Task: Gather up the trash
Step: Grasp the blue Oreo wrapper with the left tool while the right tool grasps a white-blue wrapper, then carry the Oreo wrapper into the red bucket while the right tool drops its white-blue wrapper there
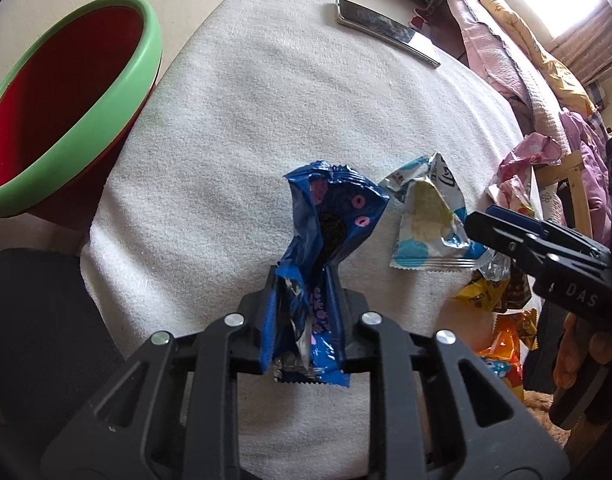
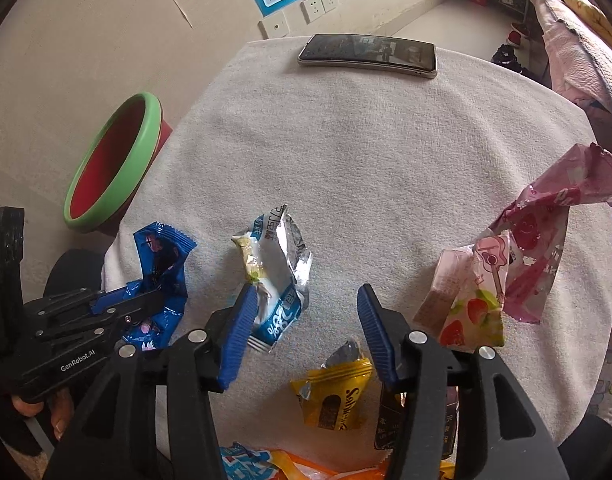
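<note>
My left gripper (image 1: 303, 280) is shut on the lower end of a crumpled blue snack wrapper (image 1: 338, 208), which stands up from the white cloth. The right wrist view shows that wrapper (image 2: 161, 256) at the left, with the left gripper (image 2: 157, 300) clamped on it. My right gripper (image 2: 306, 292) is open over bare cloth. Its left finger (image 2: 237, 332) lies against a white and blue foil wrapper (image 2: 277, 276), which is not between the pads. A yellow wrapper (image 2: 334, 392) lies just below the fingers. The red bin with a green rim (image 1: 125, 88) stands beside the table at the left.
A phone (image 2: 366, 56) lies at the far edge of the cloth-covered table (image 2: 366, 160). Pink wrappers (image 2: 538, 240) and a strawberry-print carton (image 2: 466, 300) sit at the right. More orange and dark wrappers crowd the near edge. Clothes hang at the far right.
</note>
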Motion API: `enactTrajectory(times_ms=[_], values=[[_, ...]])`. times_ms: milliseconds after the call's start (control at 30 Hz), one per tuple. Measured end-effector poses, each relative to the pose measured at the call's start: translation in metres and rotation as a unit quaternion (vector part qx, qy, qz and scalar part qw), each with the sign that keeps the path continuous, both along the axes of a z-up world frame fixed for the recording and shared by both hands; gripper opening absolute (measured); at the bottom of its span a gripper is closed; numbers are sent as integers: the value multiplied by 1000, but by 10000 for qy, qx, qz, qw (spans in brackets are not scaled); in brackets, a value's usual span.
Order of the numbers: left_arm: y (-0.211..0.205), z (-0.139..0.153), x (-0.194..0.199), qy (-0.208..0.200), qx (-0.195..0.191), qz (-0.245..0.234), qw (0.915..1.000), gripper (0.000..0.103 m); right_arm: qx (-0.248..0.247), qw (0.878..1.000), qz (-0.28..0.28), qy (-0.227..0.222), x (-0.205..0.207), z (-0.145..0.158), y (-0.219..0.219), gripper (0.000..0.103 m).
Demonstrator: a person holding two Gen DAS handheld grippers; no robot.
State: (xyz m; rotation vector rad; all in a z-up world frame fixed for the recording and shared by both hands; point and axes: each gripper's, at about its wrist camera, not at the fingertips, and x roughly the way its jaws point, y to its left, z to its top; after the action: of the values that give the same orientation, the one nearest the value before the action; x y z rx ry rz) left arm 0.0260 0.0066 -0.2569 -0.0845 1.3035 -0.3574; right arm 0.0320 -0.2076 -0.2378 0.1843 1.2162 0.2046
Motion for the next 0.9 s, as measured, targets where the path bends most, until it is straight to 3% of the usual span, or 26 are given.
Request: enactTrajectory(times_ms=[200,267,333,400,467,633,900], values=[[-5,1,-3,-108,94,-86,9999,21,150,9996,-215,-126,6,7,-2,53],[-7,2,-5,-151,119,-116,9997,21,222,9997,-89,-79,12,5,7,59],[-5,2,-5,-168,87,-77,9998,21,61,9999,81,-10,15,-2,19,59],[-2,2,-4,-149,21,7,9999,22,-139,9996,214,79,17,-9,30,53],[4,2,-4,-137,-77,110,9998,22,-203,9992,310,128,13,-12,37,27],[16,7,-5,-178,-285,312,9989,22,-283,9990,309,-176,2,7,41,21],[18,12,-7,-295,-279,335,9986,22,-231,9980,135,-578,-7,26,44,19]])
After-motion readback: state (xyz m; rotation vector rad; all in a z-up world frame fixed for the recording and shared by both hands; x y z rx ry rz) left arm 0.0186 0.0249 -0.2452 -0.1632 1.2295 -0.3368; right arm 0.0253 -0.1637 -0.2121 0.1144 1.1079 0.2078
